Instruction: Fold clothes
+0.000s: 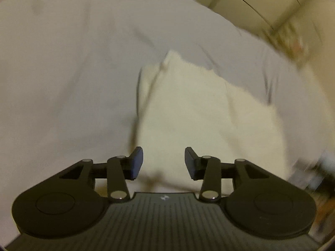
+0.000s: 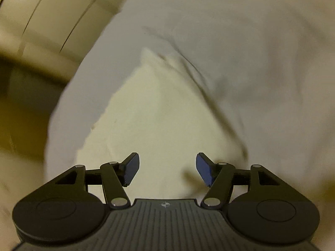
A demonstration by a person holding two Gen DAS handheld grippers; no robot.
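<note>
Left wrist view, left gripper (image 1: 164,163) jaws apart, empty, over cream cloth (image 1: 199,115) lying on pale grey sheet (image 1: 62,73), right gripper (image 2: 167,168) likewise spread wide, nothing held, above same cloth (image 2: 159,108), blurry

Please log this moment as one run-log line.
left gripper: open, empty | right gripper: open, empty | cream garment: on white sheet

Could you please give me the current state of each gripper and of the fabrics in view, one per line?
left gripper: open, holding nothing, above the cream cloth.
right gripper: open, holding nothing.
cream cloth: lying loose on the sheet, ungripped; views are blurred.
white sheet: spread out, creased near the cloth.
</note>
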